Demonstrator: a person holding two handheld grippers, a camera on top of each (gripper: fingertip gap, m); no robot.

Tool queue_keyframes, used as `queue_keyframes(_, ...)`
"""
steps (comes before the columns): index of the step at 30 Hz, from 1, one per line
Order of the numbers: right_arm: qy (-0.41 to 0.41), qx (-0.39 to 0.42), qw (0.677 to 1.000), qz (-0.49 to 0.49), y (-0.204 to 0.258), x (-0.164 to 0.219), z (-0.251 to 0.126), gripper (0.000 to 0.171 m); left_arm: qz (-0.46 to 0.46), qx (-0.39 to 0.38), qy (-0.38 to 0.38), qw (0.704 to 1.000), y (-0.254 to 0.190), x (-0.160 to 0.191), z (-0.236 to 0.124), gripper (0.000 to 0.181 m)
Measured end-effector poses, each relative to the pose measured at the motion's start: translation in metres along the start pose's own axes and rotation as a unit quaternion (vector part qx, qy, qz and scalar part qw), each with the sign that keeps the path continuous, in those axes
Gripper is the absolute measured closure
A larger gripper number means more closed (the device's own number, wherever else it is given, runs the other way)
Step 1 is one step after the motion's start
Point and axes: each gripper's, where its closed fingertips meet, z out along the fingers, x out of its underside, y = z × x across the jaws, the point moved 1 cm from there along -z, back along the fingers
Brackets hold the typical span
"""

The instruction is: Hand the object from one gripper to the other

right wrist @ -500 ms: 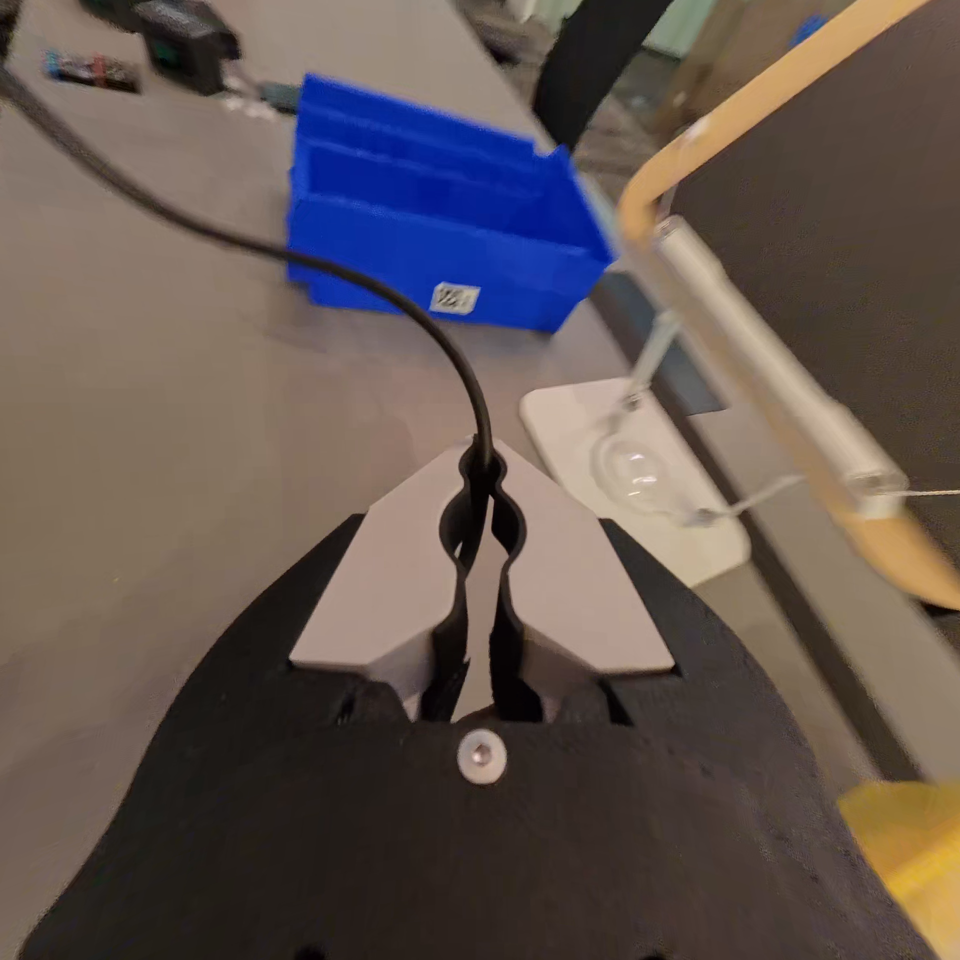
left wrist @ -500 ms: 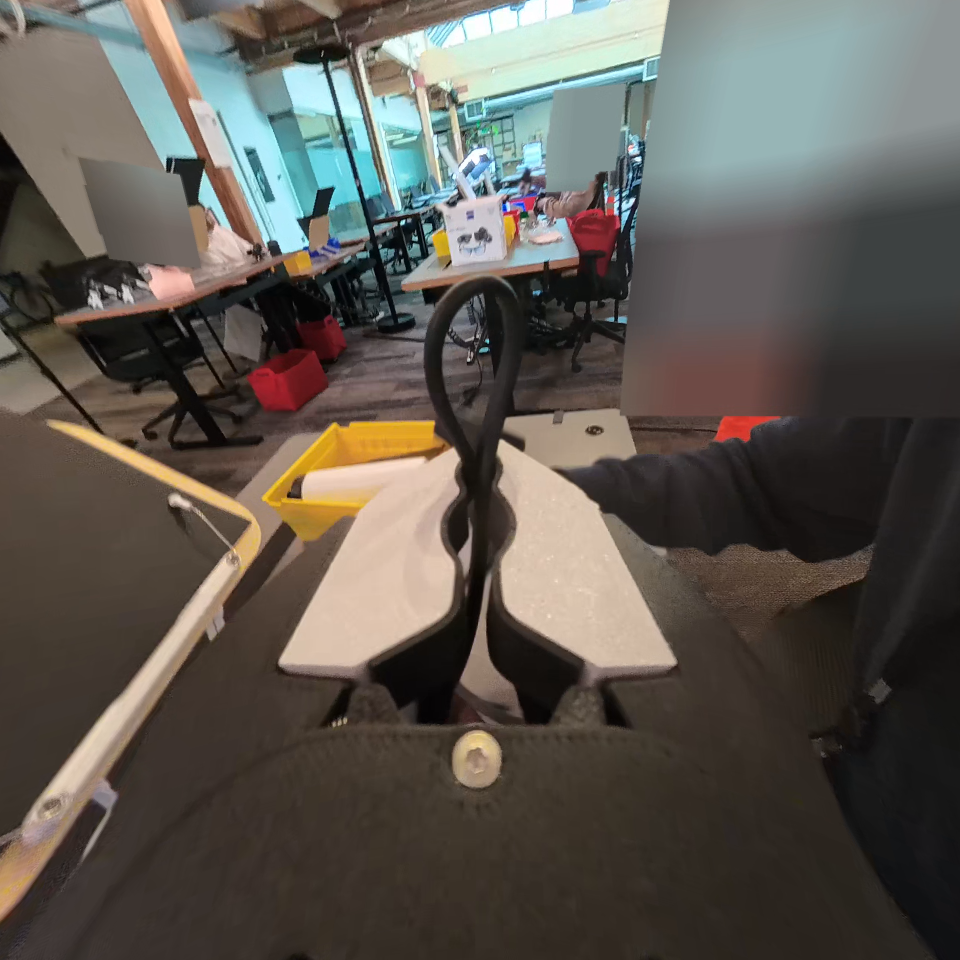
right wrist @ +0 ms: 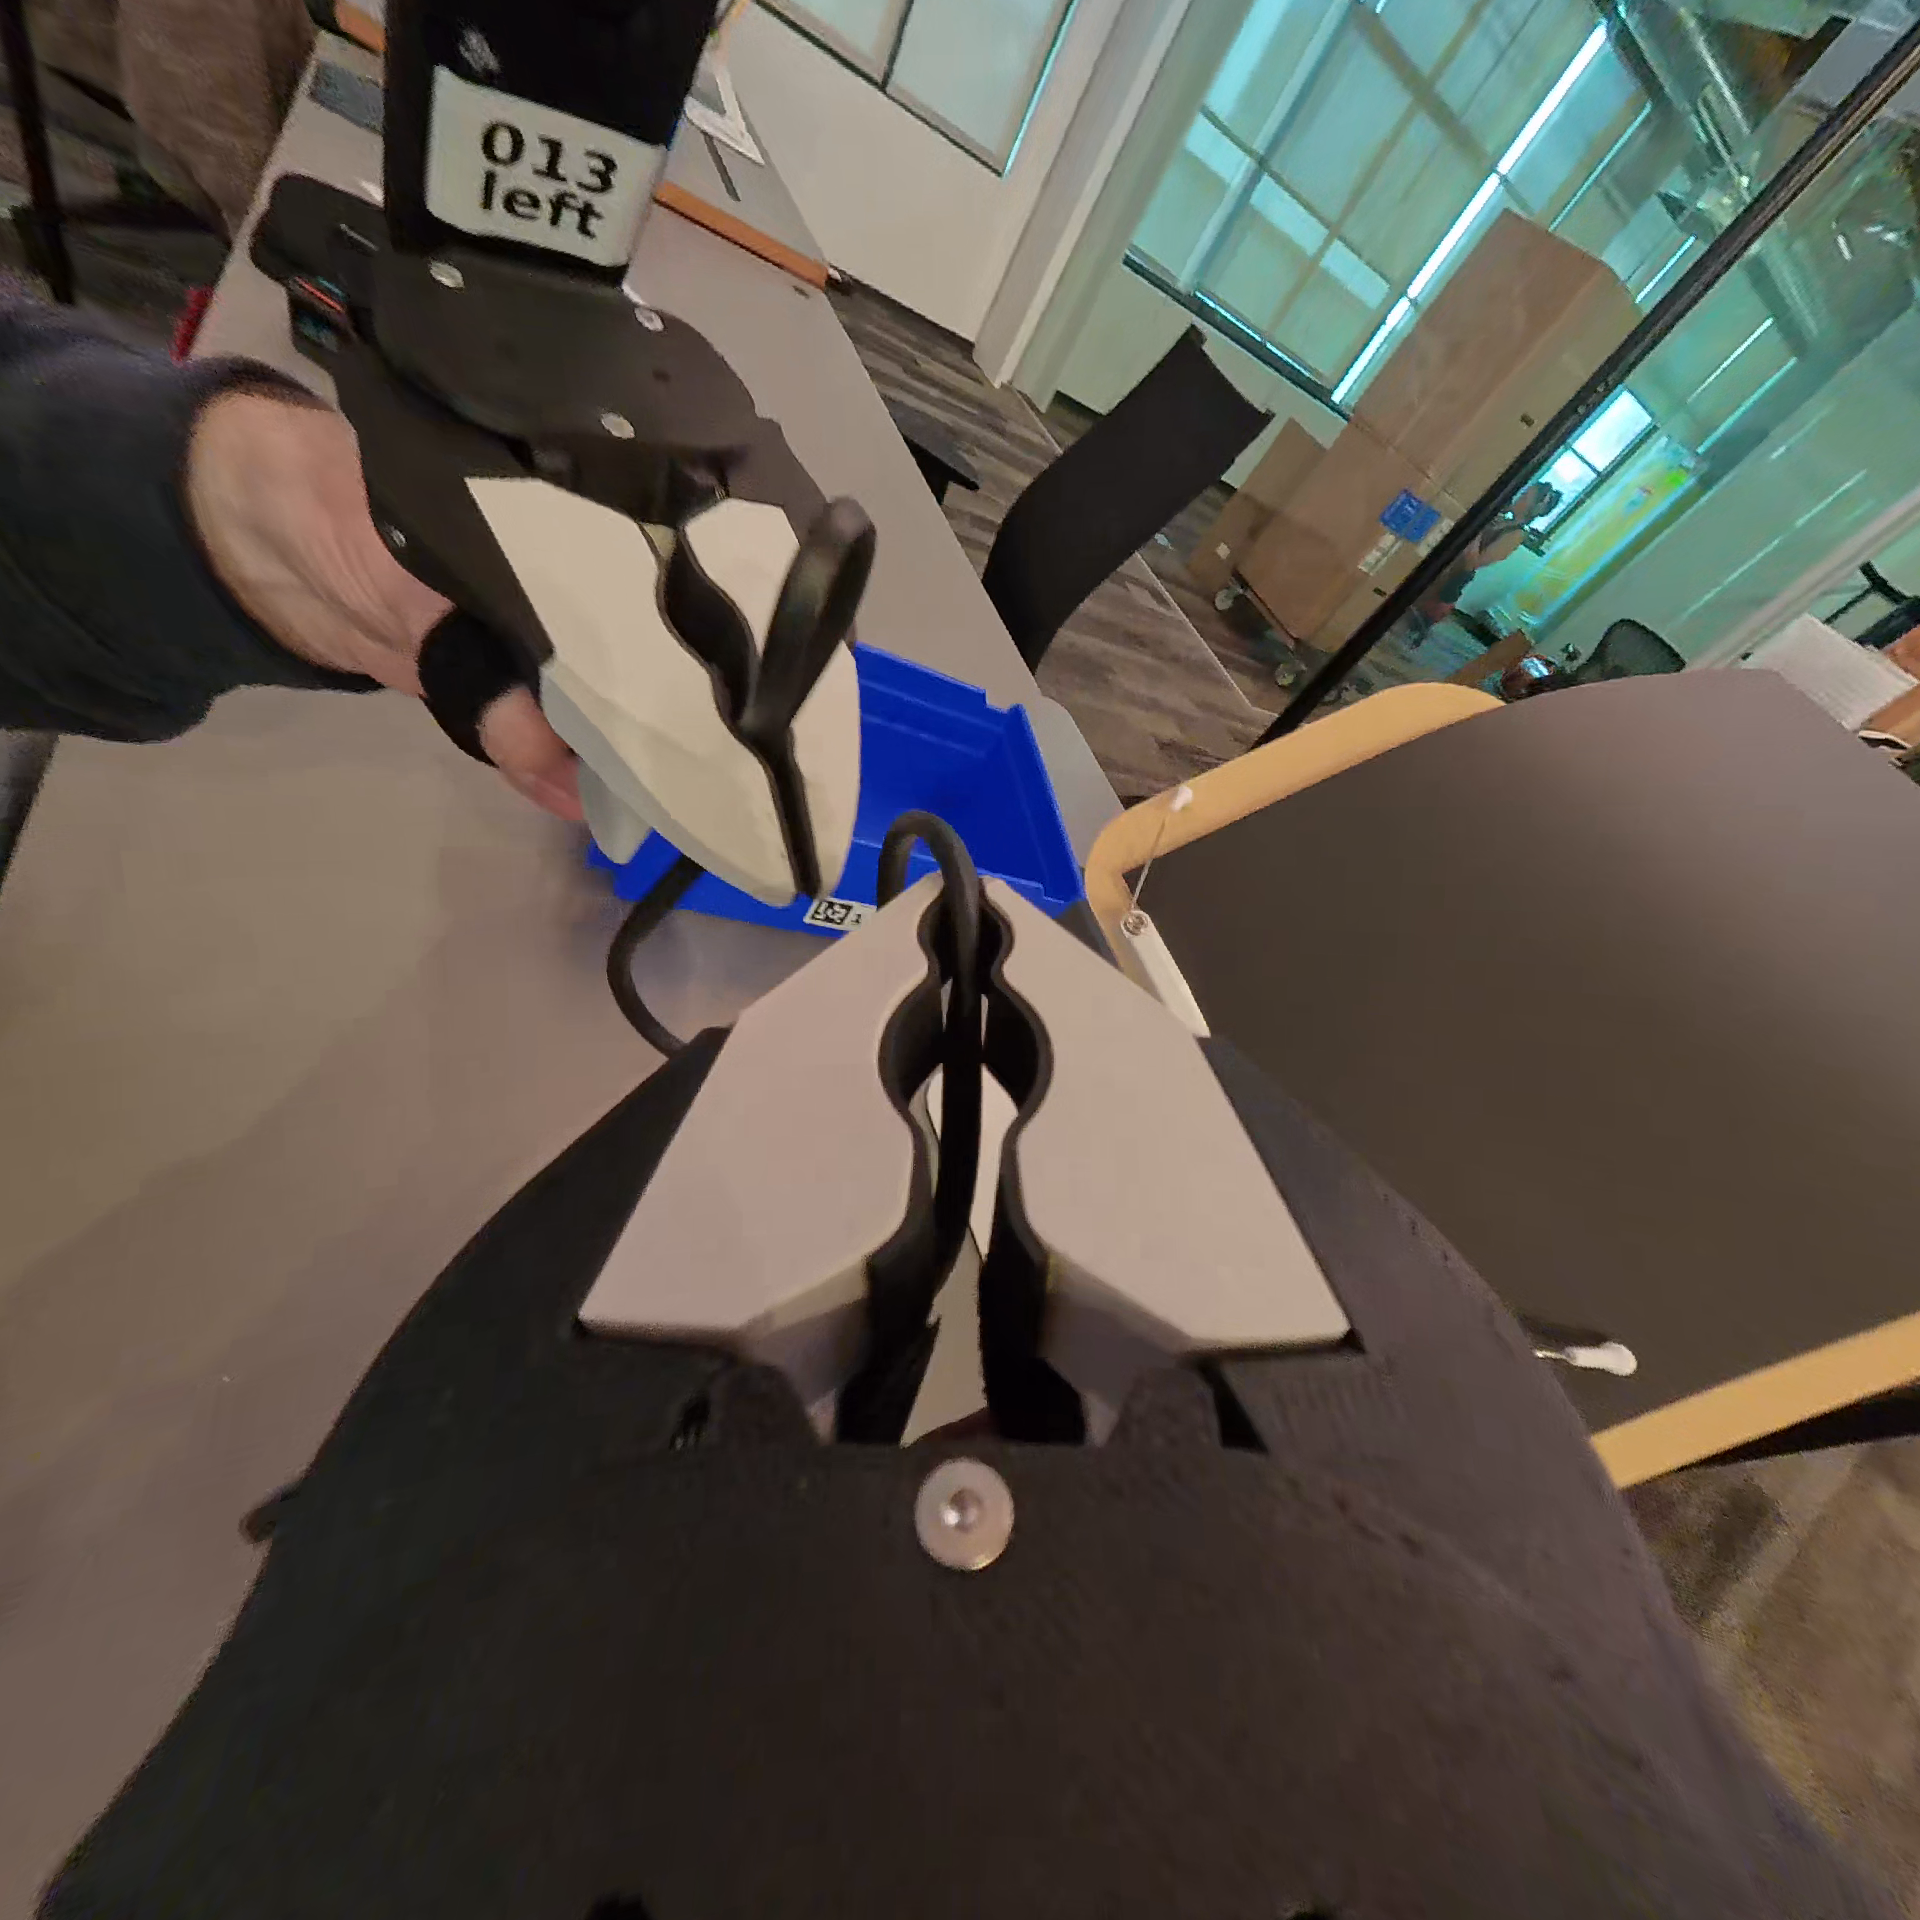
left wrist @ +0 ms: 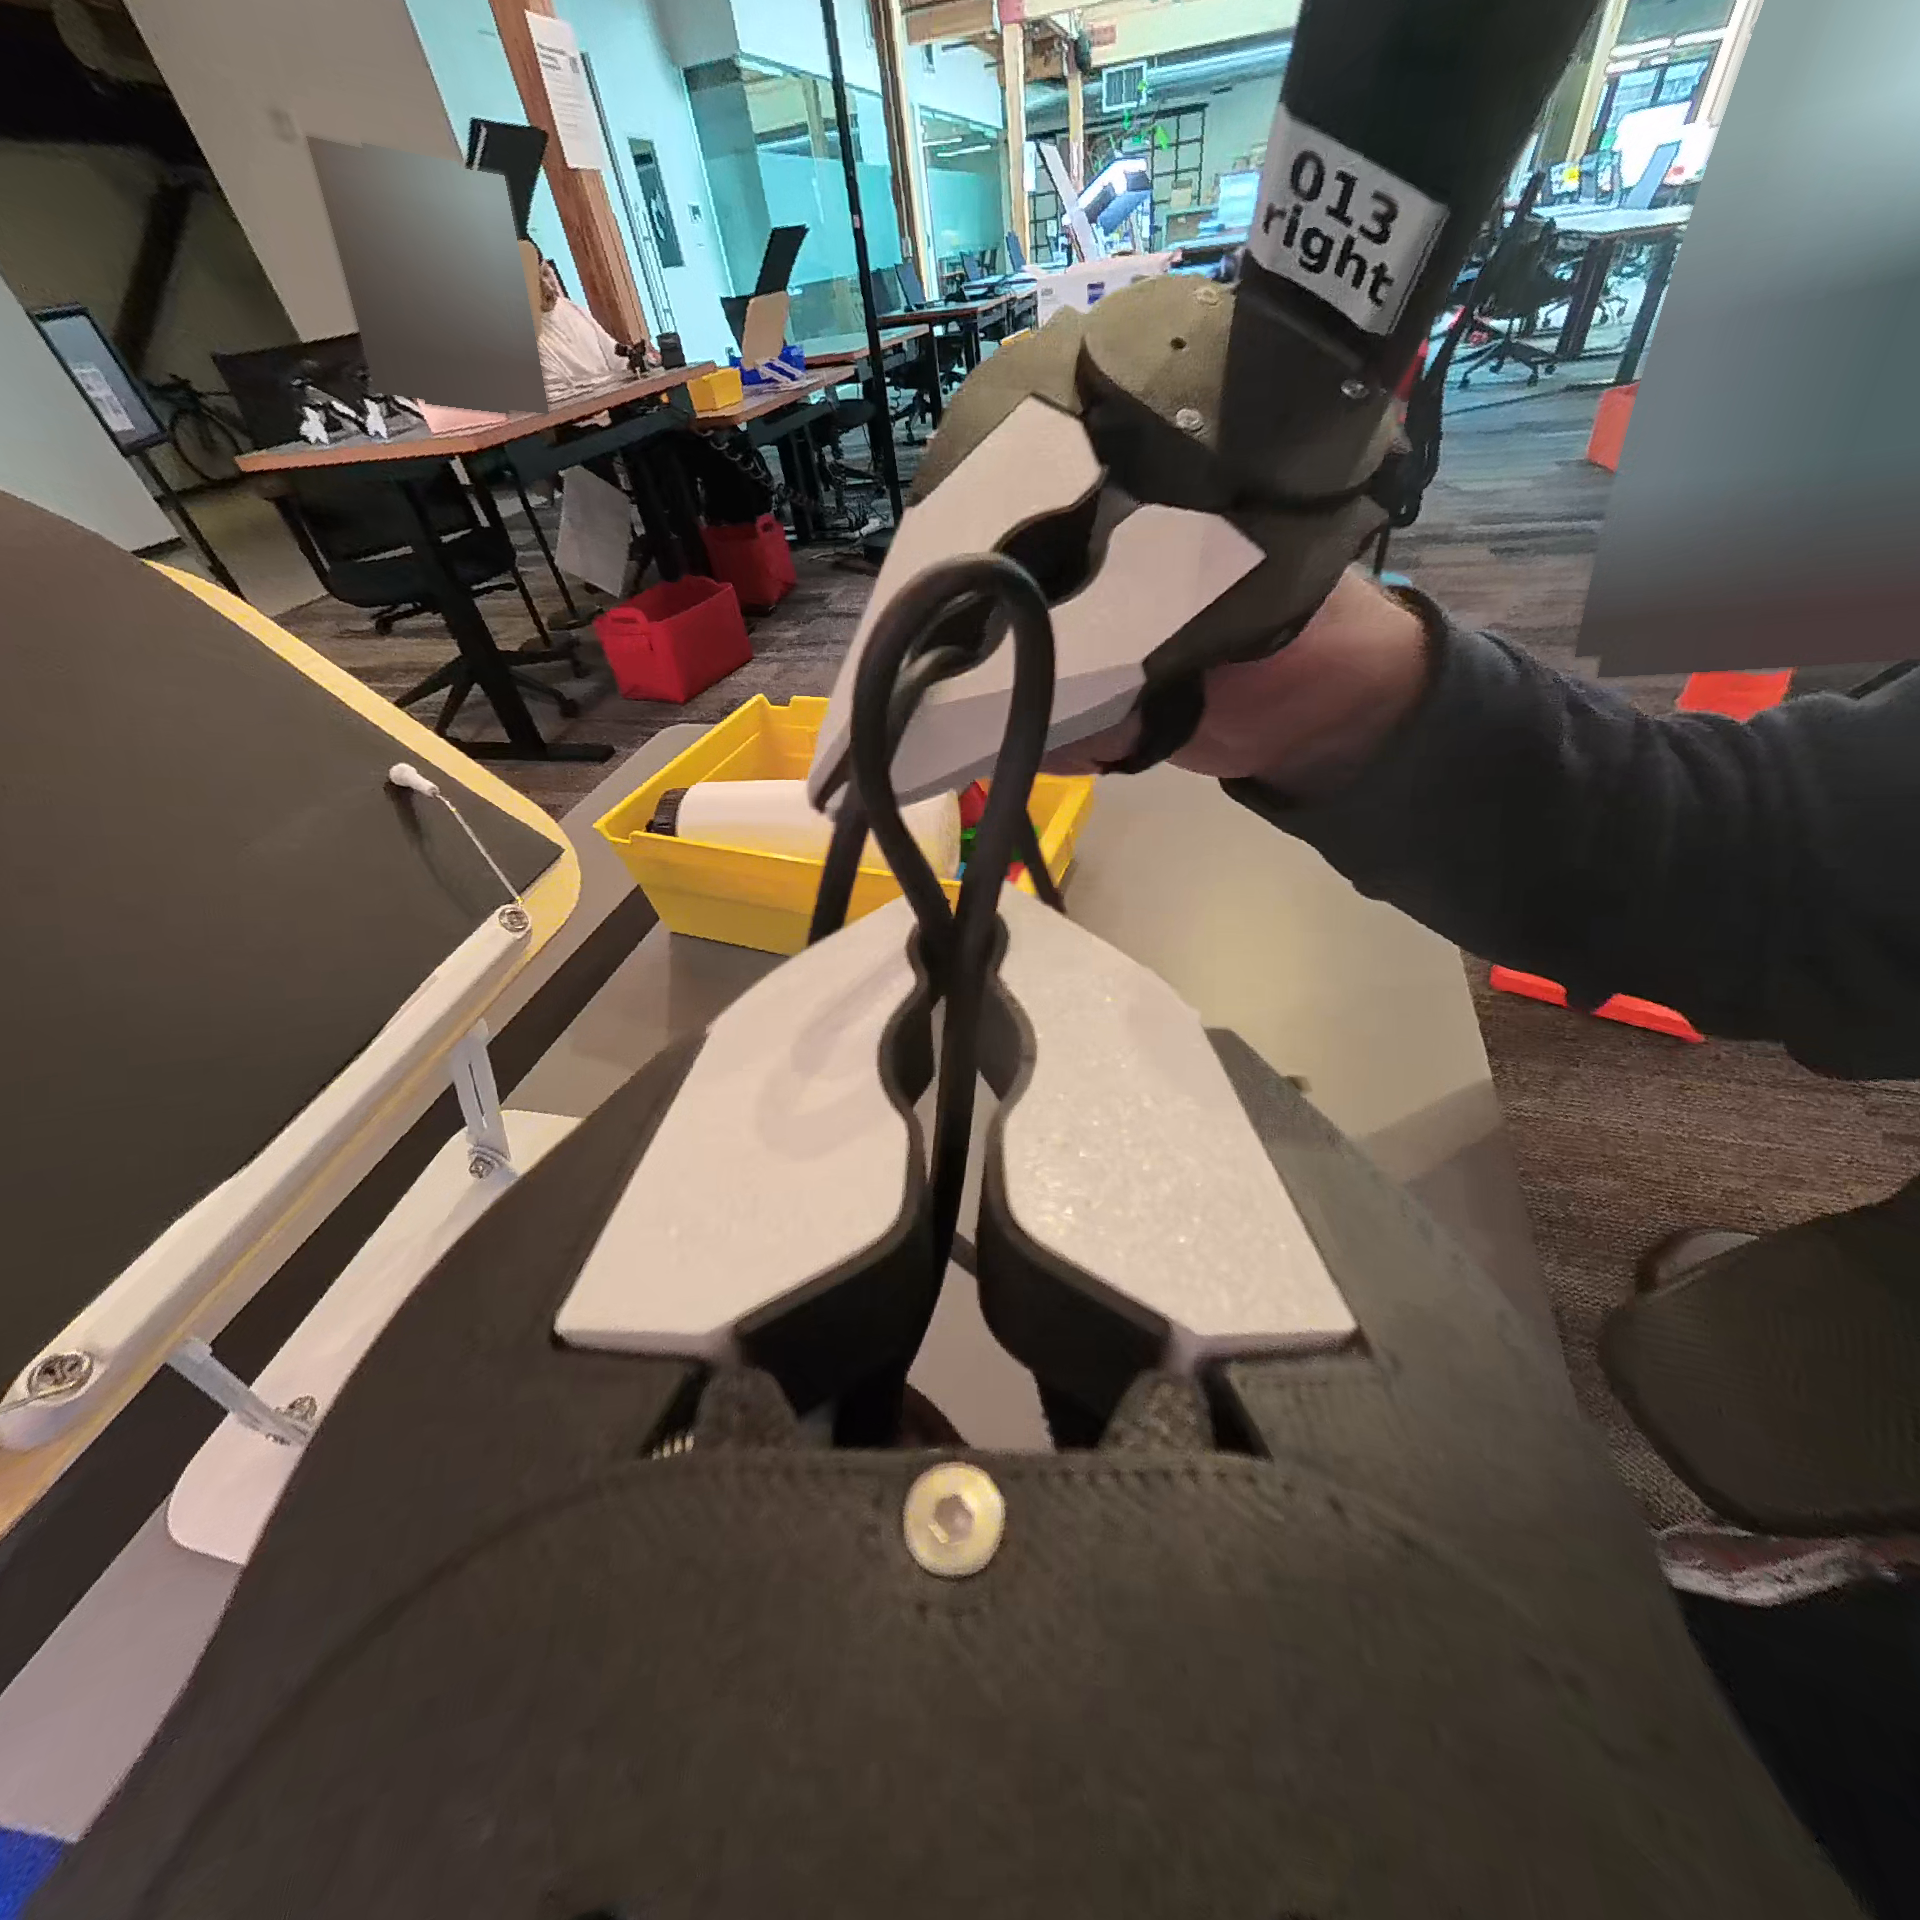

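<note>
A thin black rubber-sheathed cable (left wrist: 940, 790) was the thing being passed, and it was caught in both tools at once. In the left wrist view it rose out of the left gripper (left wrist: 956, 961) as a tall narrow loop, its two strands crossing just above the fingertips, which were pressed together on it. The top of that loop lay against the pale grey fingers of the right gripper (left wrist: 831, 790), which hung tilted down from the far right in a person's hand (left wrist: 1288, 675). In the right wrist view the right gripper (right wrist: 961, 904) likewise had its fingers closed on a strand of the cable (right wrist: 961, 1039), with a short arch standing just beyond the tips. Farther left in that view the left gripper (right wrist: 800, 883) pointed down and to the right, its tip near the right one.

Judging from this, the handover sat at its overlap: both tools pinched the cable so that it could not drop before one let go. The tips were brought close, probably to keep the slack short.

Below them lay the grey tabletop (right wrist: 260, 1039). A blue plastic bin (right wrist: 935, 748) stood just behind the left gripper in the right wrist view, a yellow plastic bin (left wrist: 727, 883) on the far side in the left one.
</note>
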Motion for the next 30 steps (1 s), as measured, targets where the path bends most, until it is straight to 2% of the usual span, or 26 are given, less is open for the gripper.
queue_keyframes(11,-0.035,-0.046,0.997,0.044,0.008,-0.013,0.0,0.171,0.06,-0.059,-0.014,0.996,0.01,-0.013,-0.003,0.175)
queue_keyframes(18,-0.047,-0.055,0.996,0.06,0.009,-0.018,0.001,0.171,0.085,-0.084,-0.033,0.992,0.015,-0.026,-0.019,0.175)
queue_keyframes(30,-0.067,-0.097,0.991,0.069,0.017,-0.03,0.009,0.171,0.078,-0.064,-0.018,0.995,0.012,-0.017,-0.011,0.167)
